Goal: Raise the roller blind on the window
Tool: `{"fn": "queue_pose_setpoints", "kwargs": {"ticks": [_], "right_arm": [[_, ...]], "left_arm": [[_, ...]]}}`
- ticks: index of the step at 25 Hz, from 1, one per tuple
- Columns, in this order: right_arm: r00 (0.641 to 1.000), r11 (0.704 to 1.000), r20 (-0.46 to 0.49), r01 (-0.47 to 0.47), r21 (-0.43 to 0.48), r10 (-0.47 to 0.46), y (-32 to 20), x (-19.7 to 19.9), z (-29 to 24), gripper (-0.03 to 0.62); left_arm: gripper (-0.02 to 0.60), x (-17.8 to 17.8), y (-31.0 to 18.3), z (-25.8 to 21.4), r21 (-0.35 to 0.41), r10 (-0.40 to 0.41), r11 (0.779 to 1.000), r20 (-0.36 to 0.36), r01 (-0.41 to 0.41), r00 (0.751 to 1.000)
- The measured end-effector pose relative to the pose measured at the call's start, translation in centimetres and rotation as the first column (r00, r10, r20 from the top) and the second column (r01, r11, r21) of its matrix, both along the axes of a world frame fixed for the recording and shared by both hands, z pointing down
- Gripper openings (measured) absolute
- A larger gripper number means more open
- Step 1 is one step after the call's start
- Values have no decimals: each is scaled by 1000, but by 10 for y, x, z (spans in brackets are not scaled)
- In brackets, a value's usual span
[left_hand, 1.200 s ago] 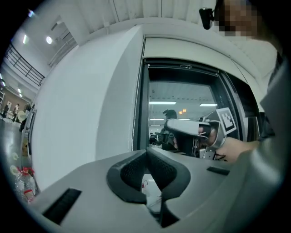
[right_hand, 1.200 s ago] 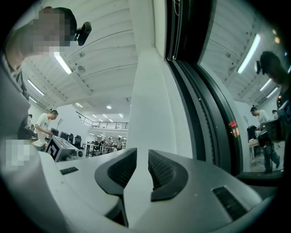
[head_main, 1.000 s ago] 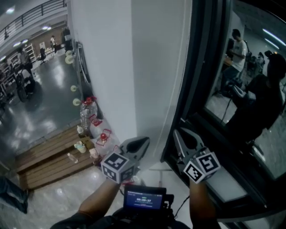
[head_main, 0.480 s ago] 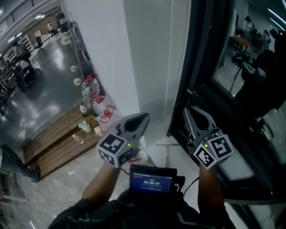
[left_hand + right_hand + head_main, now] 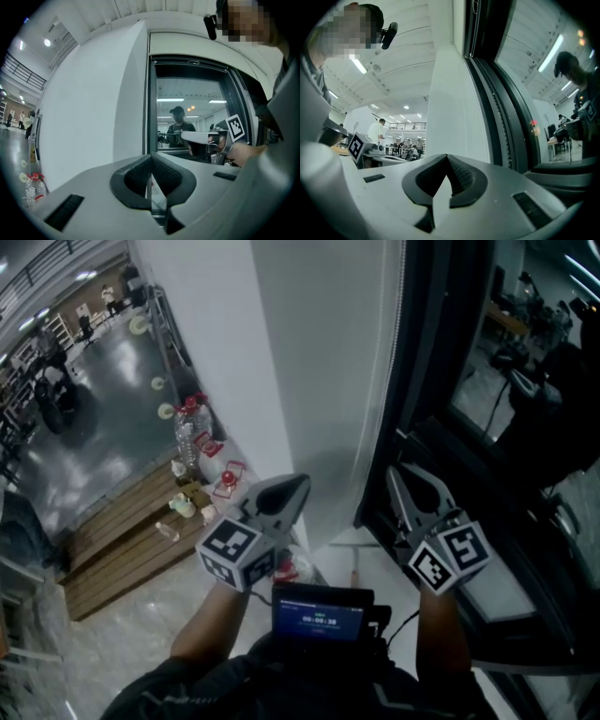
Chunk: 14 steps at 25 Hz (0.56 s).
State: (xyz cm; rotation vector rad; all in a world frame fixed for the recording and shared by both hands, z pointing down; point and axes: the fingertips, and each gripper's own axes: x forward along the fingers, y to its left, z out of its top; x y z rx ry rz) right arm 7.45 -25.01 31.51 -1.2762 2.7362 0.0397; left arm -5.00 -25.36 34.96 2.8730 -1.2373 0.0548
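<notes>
A thin bead chain (image 5: 373, 418) hangs down the white wall beside the dark window frame (image 5: 422, 381). My left gripper (image 5: 298, 486) points at it from the left and is shut with nothing held. In the left gripper view the chain (image 5: 146, 136) lines up just beyond the tip of the left gripper (image 5: 151, 157). My right gripper (image 5: 396, 472) sits close to the frame. Its jaws have just been closing and now meet at the tip. In the right gripper view the faint chain (image 5: 464, 134) runs just right of the right gripper (image 5: 446, 158), and I see nothing between the pads.
Down on the left floor are water bottles (image 5: 192, 442) and a wooden pallet (image 5: 122, 549). A small screen (image 5: 322, 620) sits at the person's chest. The window sill (image 5: 511, 601) runs under the right gripper. Reflections of people show in the glass (image 5: 187, 122).
The right gripper's jaws stood apart a second ago and are now together. The head view has tilted slightly. Both grippers stay in about the same spot by the chain.
</notes>
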Motion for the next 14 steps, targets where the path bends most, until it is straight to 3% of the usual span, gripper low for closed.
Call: {"fn": "queue_pose_setpoints", "kwargs": {"ticks": [14], "right_arm": [[1000,1000,-14,-6,15,6,-6,8,0,21]], "left_arm": [[-8,3,0,-5,14,-19,1000,-14,20,1000]]}}
